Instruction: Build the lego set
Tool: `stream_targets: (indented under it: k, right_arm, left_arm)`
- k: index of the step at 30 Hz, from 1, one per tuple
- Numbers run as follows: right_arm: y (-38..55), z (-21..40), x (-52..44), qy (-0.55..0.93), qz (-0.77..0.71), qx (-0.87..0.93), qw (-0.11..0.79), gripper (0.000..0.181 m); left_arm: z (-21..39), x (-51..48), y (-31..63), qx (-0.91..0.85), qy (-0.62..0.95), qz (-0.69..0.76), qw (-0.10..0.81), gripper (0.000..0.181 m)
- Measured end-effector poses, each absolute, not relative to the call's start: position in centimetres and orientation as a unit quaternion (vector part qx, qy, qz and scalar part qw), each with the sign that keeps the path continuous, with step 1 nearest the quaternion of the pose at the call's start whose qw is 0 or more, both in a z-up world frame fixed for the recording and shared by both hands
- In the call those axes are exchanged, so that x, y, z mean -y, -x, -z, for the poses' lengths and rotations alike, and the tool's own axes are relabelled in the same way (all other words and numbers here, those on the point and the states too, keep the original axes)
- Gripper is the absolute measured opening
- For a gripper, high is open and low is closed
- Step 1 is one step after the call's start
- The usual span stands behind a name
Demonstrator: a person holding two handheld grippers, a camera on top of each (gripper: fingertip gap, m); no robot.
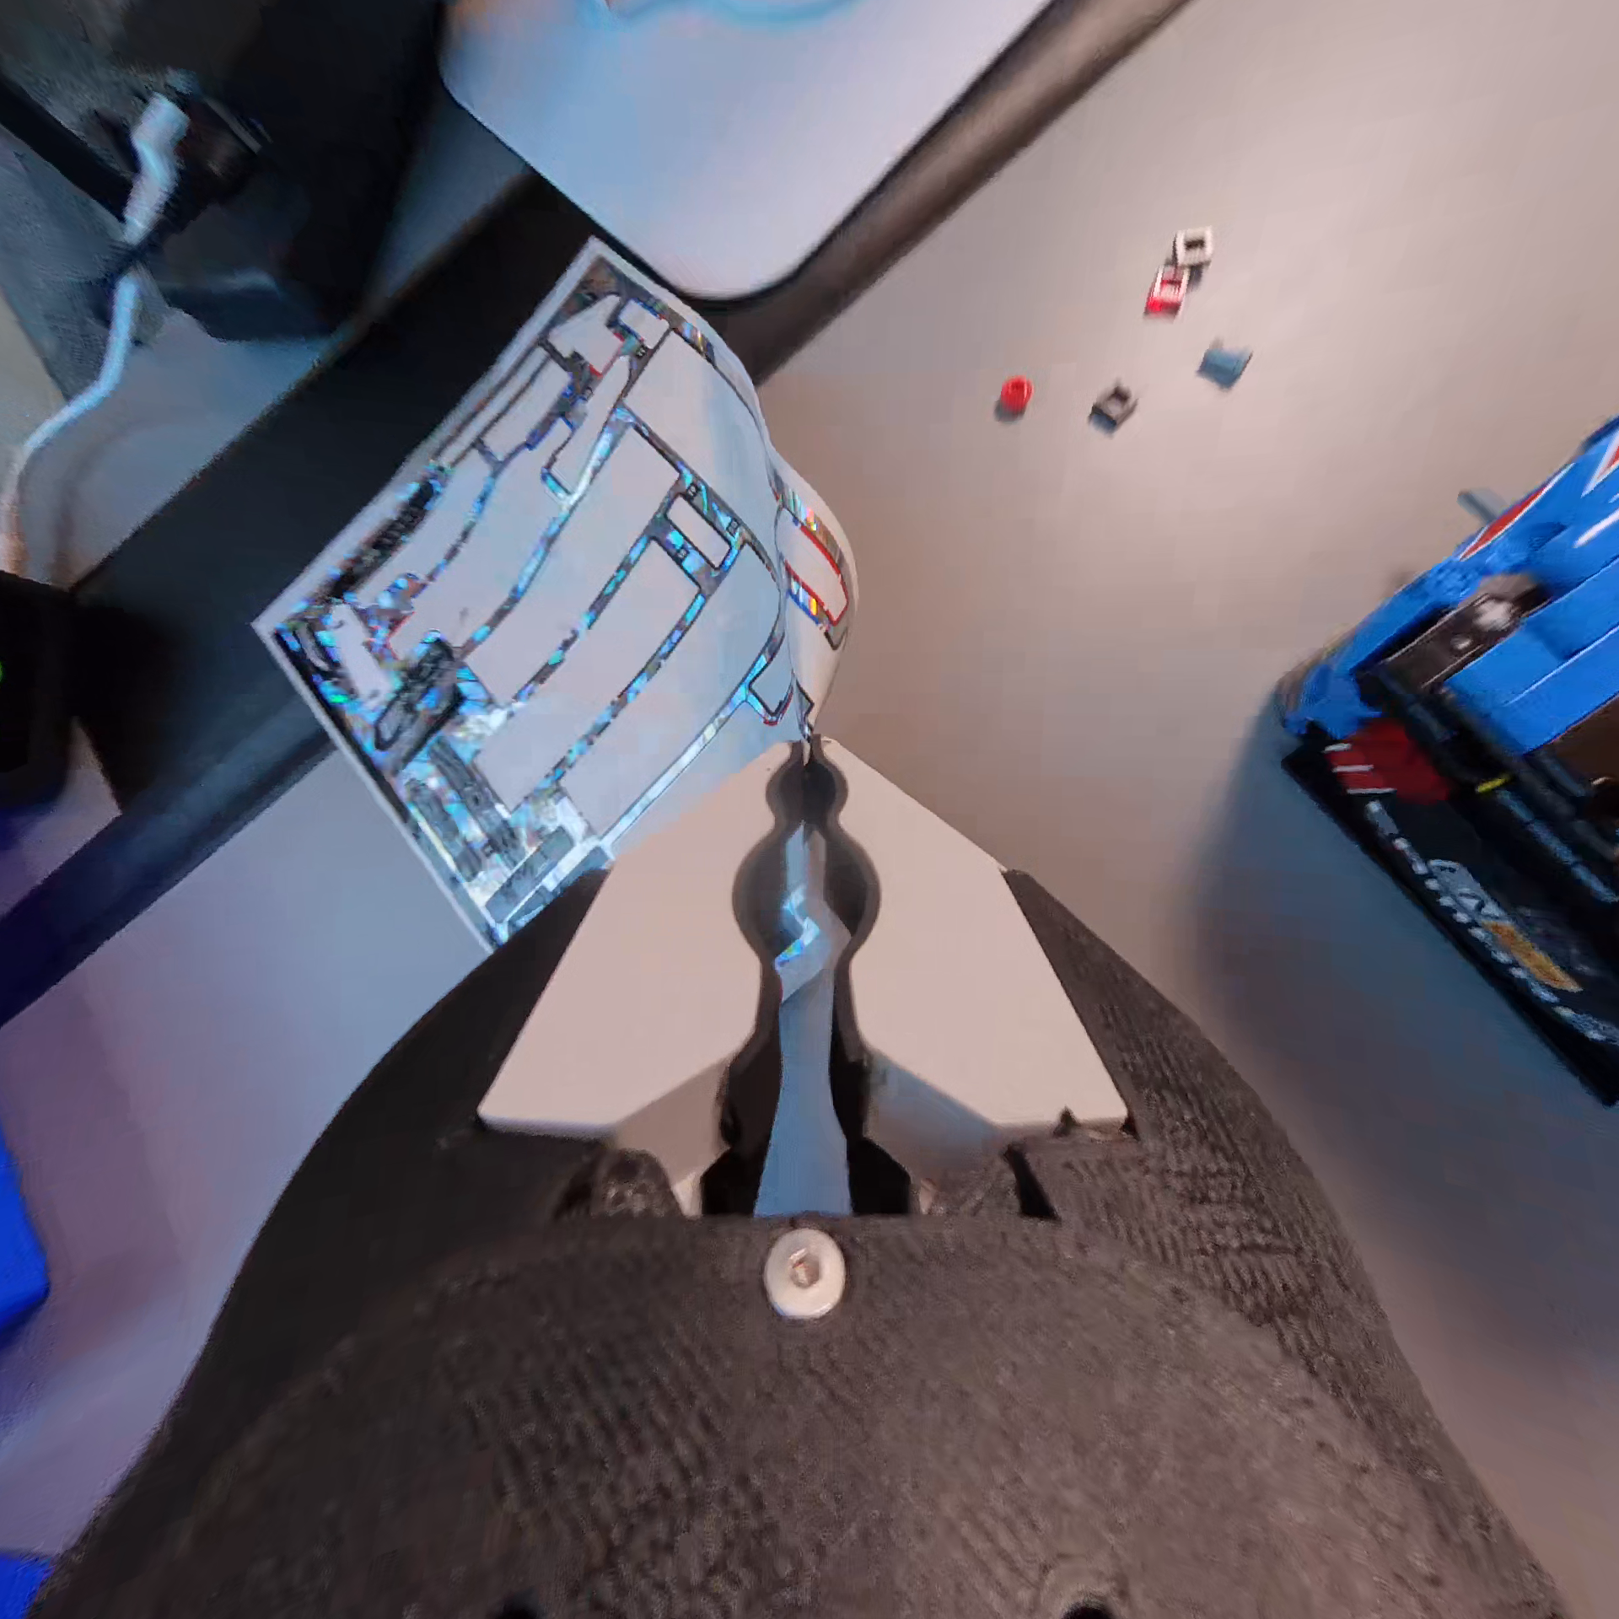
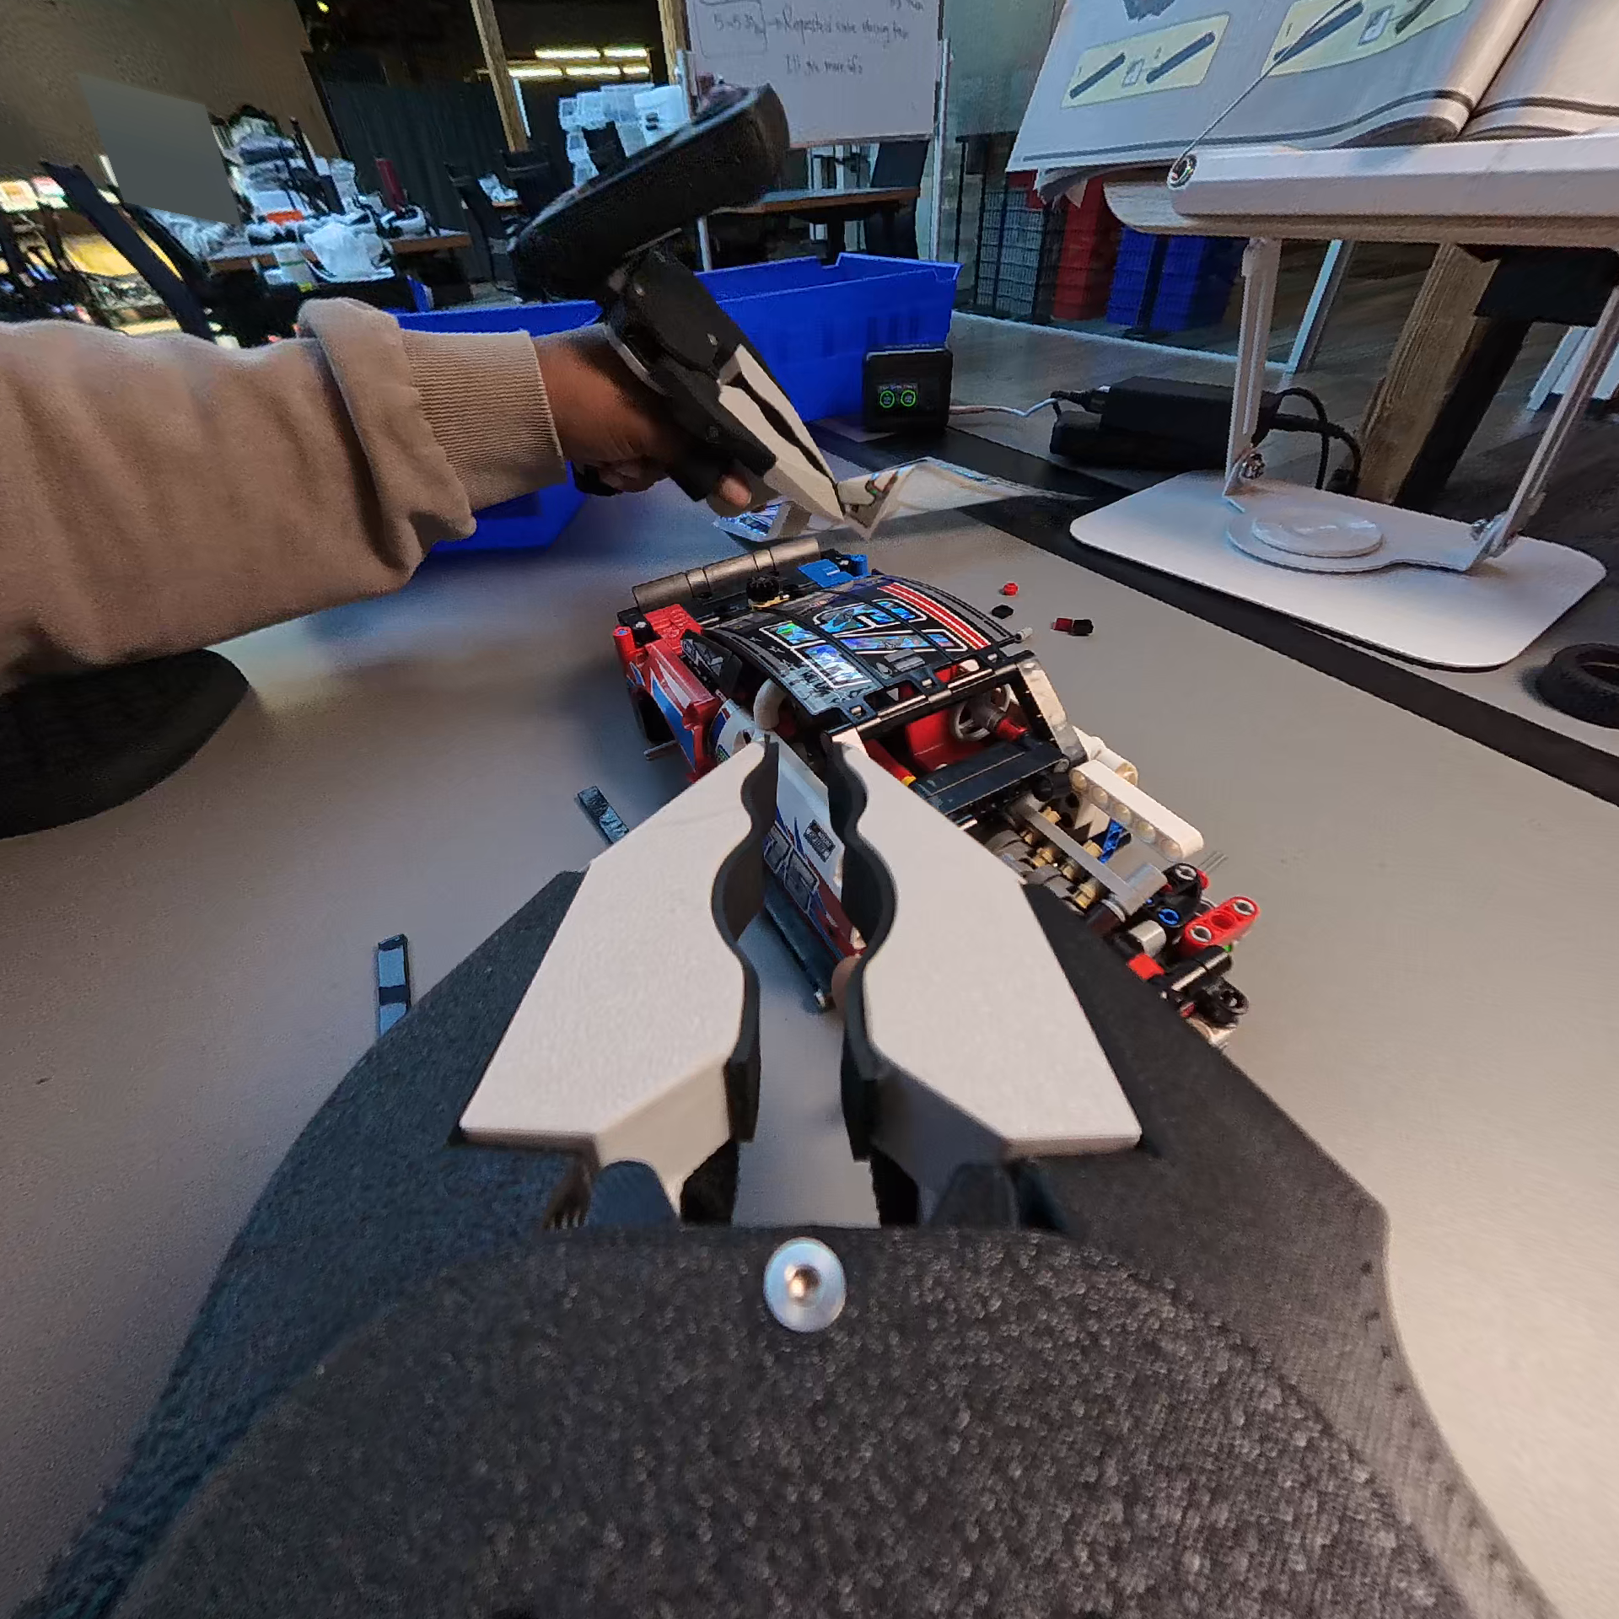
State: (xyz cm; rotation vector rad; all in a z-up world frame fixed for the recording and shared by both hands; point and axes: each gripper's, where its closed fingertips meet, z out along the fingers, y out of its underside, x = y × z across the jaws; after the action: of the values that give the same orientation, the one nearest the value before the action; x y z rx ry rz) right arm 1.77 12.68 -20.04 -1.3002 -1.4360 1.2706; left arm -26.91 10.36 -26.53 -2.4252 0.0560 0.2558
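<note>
While the left gripper (image 1: 807, 745) pinches a mostly used sticker sheet (image 1: 561, 604) at frame centre, the right gripper (image 2: 802, 745) hovers narrowly parted, empty, over the largely built car (image 2: 885, 701) (front unfinished); loose pieces (image 2: 1071, 625) remain at upper right.

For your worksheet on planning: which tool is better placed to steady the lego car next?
Right, probably. The right tool is slightly open beside the lego car; the left tool is busy pinching the sticker sheet.
</note>
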Motion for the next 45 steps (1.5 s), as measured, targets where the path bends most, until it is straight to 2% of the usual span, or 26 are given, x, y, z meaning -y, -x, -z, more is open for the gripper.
stream_targets:
  k: [1,7,10,15,18,20,22,24,27,31,34,37,38,39,42,45]
  right_arm:
    - [-1.8,20.0,-12.7,0.514,-0.504,0.566,0.401,0.008]
    - [-1.4,18.0,-11.8,0.522,-0.562,0.520,0.376,0.015]
    - [-0.3,15.6,-9.6,0.525,-0.637,0.468,0.317,0.032]
    - [2.8,12.6,-6.2,0.529,-0.714,0.404,0.217,0.067]
    - [4.5,12.5,-5.9,0.550,-0.737,0.363,0.151,0.077]
    - [4.8,13.1,-6.0,0.558,-0.733,0.366,0.135,0.054]
    - [4.6,14.1,-6.7,0.573,-0.712,0.378,0.148,0.021]
    - [3.9,14.4,-7.4,0.567,-0.710,0.385,0.162,0.005]
    - [2.5,14.7,-8.4,0.547,-0.712,0.406,0.170,0.000]
    - [-0.3,12.6,-9.1,0.474,-0.746,0.433,0.176,0.000]
    - [-2.1,11.6,-8.0,0.419,-0.759,0.472,0.161,0.000]
    - [-3.1,12.1,-6.2,0.381,-0.763,0.507,0.122,0.000]
    - [-3.2,12.3,-5.6,0.373,-0.767,0.511,0.110,0.000]
    - [-3.1,12.7,-5.4,0.377,-0.764,0.513,0.103,0.000]
    - [-2.5,14.7,-5.0,0.397,-0.731,0.546,0.103,0.000]
    - [-2.2,15.6,-5.5,0.410,-0.709,0.560,0.126,0.000]
  left_arm:
    - [25.1,-10.5,26.7,-0.012,0.921,-0.111,0.375,0.000]
    - [16.0,-7.7,22.8,-0.030,0.816,-0.254,0.518,0.000]
    - [13.0,-5.6,18.6,-0.083,0.761,-0.317,0.560,0.000]
    - [14.6,-4.4,9.7,-0.201,0.728,-0.343,0.558,0.000]
    - [16.7,-4.2,5.4,-0.275,0.703,-0.372,0.540,0.000]
    - [18.0,-4.1,4.0,-0.308,0.689,-0.392,0.526,0.001]
    - [18.9,-3.9,2.9,-0.341,0.681,-0.388,0.518,0.007]
    - [19.4,-3.5,1.9,-0.354,0.691,-0.347,0.527,0.013]
    - [19.4,-2.8,-0.2,-0.311,0.741,-0.142,0.578,0.034]
    - [14.9,-1.5,0.4,-0.140,0.726,0.207,0.641,0.068]
    - [14.1,-1.7,5.5,-0.021,0.691,0.279,0.667,0.080]
    - [15.2,-2.0,6.1,0.001,0.694,0.333,0.638,0.093]
    - [15.5,-2.0,5.4,-0.008,0.695,0.351,0.628,0.091]
    - [15.5,-1.6,4.3,-0.029,0.687,0.383,0.616,0.080]
    - [14.5,-0.6,2.9,-0.062,0.652,0.427,0.624,0.001]
    - [15.0,-1.2,5.1,-0.022,0.662,0.405,0.630,0.000]
